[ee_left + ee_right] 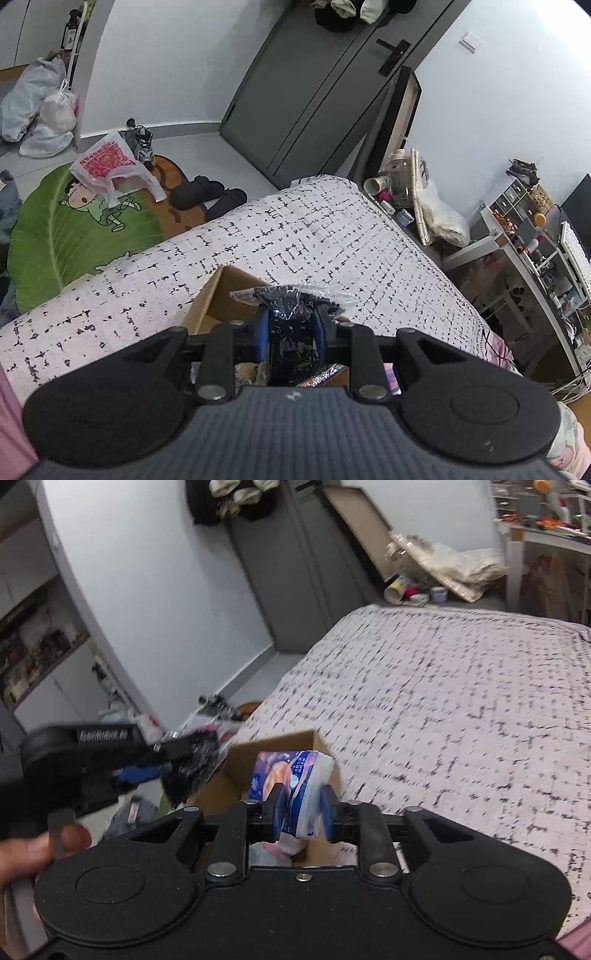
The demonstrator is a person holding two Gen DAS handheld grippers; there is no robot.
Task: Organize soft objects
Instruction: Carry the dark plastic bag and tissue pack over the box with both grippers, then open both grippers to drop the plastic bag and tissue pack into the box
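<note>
Clamping a black item in a clear crinkled bag (291, 325), the left gripper (291, 326) has its blue-padded fingers (263, 332) pressed against the bag's sides above the open cardboard box (218, 295), which rests on the bed (295, 229) near its foot edge. Beside it, the right gripper (301, 806) has its fingers closed on a blue and orange tissue pack (291, 775) over the same box, though motion blur leaves the firmness of that contact uncertain. On the floor beyond the bed's edge lie a green leaf-shaped rug (48, 236) and a white and red plastic bag (110, 166).
</note>
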